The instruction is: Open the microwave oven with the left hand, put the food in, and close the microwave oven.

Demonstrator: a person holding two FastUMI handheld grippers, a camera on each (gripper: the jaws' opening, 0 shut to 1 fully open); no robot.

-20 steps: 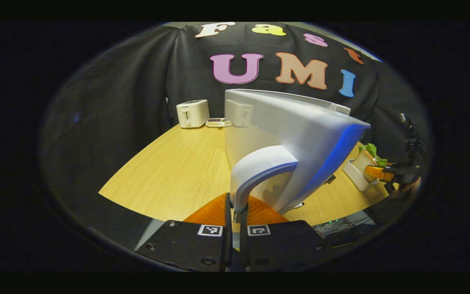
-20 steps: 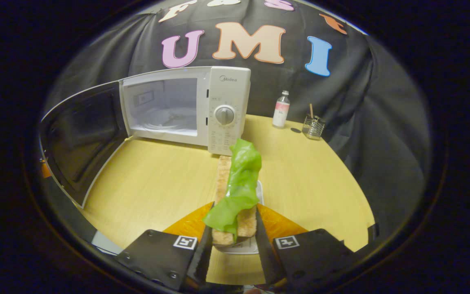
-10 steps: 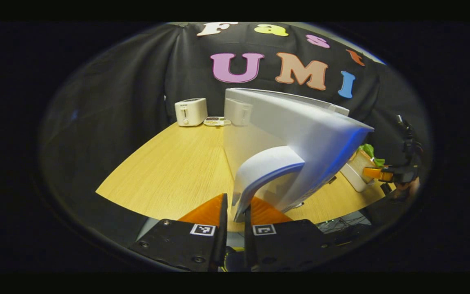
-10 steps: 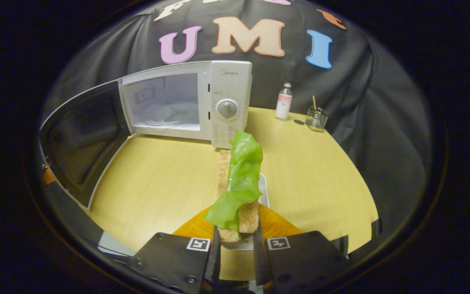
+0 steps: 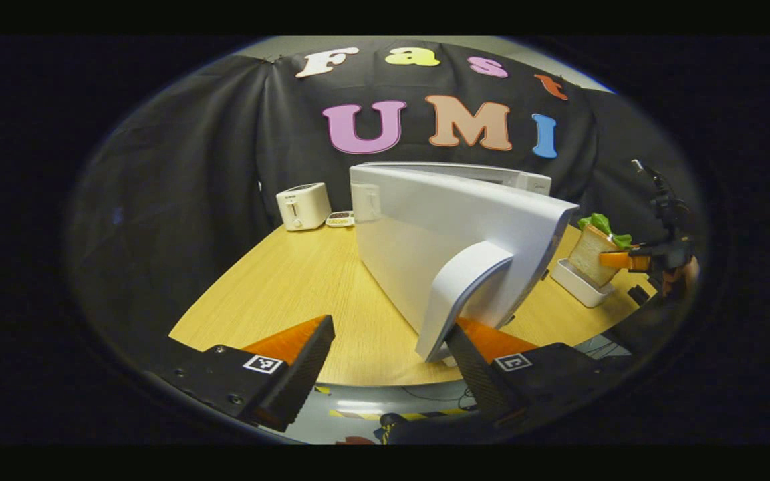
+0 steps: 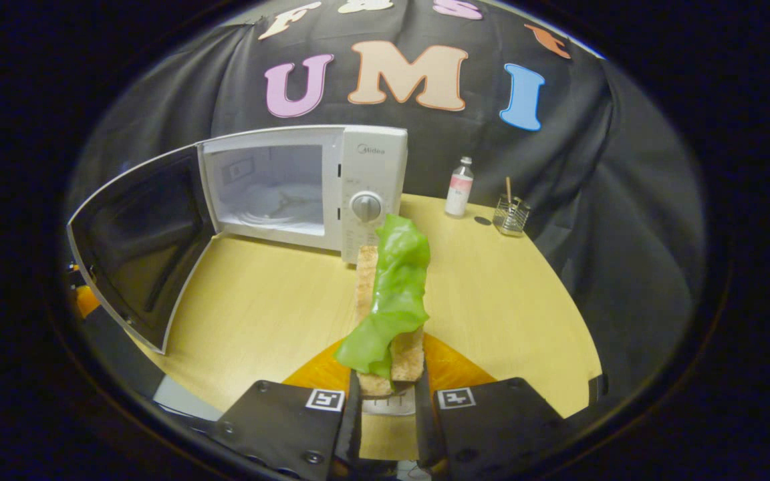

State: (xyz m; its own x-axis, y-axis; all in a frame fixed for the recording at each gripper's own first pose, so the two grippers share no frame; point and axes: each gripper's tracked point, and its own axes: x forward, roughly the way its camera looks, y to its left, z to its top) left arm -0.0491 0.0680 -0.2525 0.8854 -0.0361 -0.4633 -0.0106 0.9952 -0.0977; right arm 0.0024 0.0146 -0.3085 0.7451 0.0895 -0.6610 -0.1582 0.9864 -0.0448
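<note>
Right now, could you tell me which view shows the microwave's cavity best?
The right gripper view: it faces the open microwave, so its cavity and turntable show. The left gripper view sees the outside of the swung-out door.

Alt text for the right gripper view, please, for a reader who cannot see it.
The right tongs clamp a sandwich of bread and green lettuce, upright above a wooden table. Beyond it stands a white microwave, its door swung open to the left; a bottle and wire holder stand to its right.
</note>
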